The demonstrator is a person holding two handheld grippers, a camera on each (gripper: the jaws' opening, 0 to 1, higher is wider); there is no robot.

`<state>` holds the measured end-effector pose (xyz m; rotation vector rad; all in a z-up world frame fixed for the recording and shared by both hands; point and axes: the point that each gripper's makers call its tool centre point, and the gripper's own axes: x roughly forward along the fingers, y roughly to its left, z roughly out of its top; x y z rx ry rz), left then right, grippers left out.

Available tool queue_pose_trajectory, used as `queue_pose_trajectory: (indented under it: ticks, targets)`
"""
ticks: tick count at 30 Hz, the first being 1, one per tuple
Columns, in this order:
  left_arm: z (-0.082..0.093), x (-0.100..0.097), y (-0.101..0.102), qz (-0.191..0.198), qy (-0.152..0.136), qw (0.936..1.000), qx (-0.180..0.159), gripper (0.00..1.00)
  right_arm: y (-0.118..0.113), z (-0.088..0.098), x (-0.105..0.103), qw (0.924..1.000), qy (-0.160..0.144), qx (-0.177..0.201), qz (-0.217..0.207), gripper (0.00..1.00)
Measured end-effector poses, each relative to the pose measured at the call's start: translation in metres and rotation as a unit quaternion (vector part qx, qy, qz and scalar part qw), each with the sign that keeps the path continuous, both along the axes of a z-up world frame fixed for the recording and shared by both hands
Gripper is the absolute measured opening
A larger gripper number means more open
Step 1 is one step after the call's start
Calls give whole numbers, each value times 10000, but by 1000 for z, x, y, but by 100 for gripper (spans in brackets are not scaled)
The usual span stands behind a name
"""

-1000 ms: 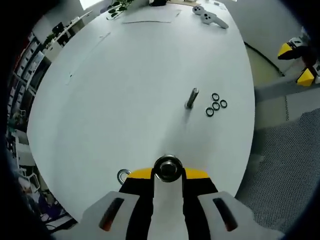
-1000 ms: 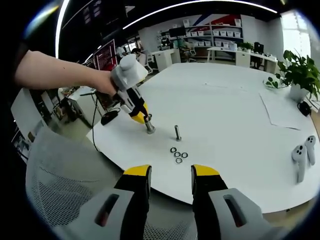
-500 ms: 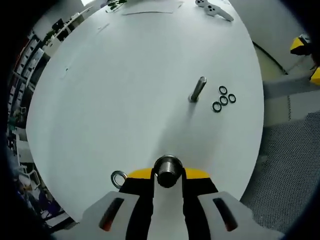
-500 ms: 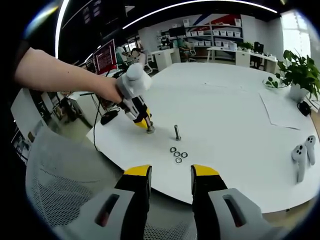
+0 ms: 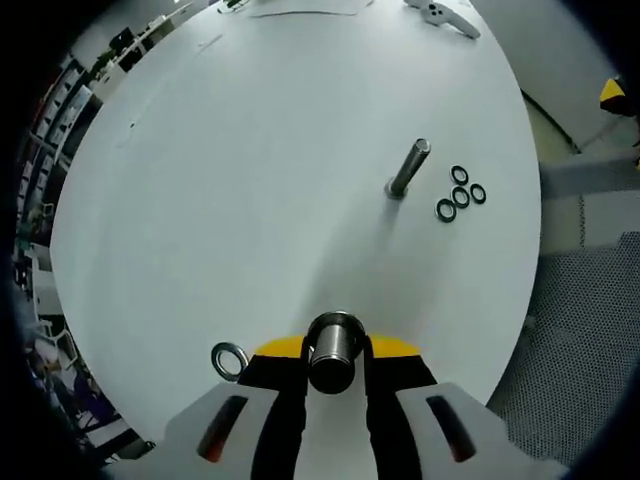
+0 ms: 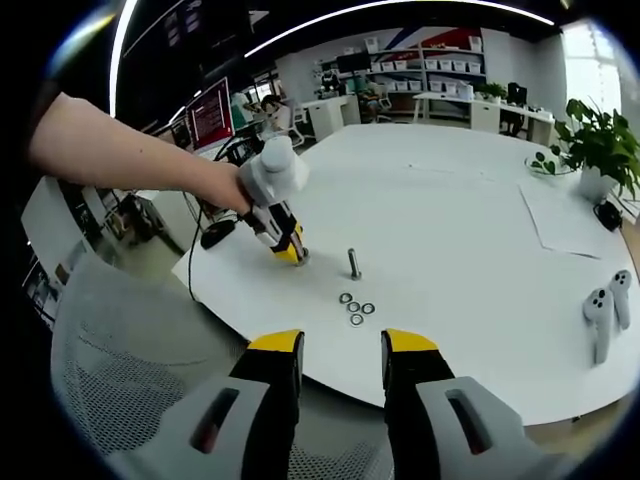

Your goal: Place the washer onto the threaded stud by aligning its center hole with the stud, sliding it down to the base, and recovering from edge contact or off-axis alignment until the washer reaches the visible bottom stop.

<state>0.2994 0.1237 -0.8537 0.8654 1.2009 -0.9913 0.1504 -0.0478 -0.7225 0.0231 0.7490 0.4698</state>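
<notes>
Between the closed jaws of left gripper (image 5: 335, 350), upright stud (image 5: 334, 345) pinched, one washer (image 5: 228, 360) flat on table (image 5: 230, 180) just left of it, second stud (image 5: 408, 168) and four washers (image 5: 459, 193) beyond, right gripper (image 6: 340, 350) spread, far off.

open-plan office or lab space

a large round white worktop (image 6: 470, 240) stands among shelves of white storage bins (image 6: 450, 67), desks with monitors (image 6: 205, 115), a potted plant (image 6: 600, 145), a grey mesh office chair (image 6: 130, 400) and game-style controllers (image 6: 605, 315), under a ceiling light strip (image 6: 400, 10).
</notes>
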Motion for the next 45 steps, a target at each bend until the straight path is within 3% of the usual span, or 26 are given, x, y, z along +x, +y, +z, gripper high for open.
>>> queue_pose_trajectory:
  ticks: [17, 26, 29, 34, 38, 42, 45]
  targets:
    - [4, 0, 7, 172, 121, 9994, -267, 28, -1, -1, 0, 10000, 25, -24, -4, 33]
    - [6, -2, 33, 330, 122, 9993, -146, 27, -1, -2, -1, 10000, 52, -30, -8, 33]
    - [6, 1, 42, 586, 156, 9980, -190, 27, -1, -3, -1, 10000, 69, -38, -6, 33]
    - [6, 13, 57, 1133, 36, 9933, -241, 25, -2, -3, -2, 10000, 77, -50, -14, 33]
    - [13, 37, 61, 1537, -485, 9855, -531, 27, -2, -4, -1, 9999, 88, -55, -15, 33]
    - [17, 48, 65, 1678, -715, 9817, -542, 26, -3, -4, -2, 9999, 95, -77, -29, 33]
    - [14, 48, 63, 1765, -601, 9807, -591, 26, -3, -4, -2, 9999, 104, -80, -24, 33]
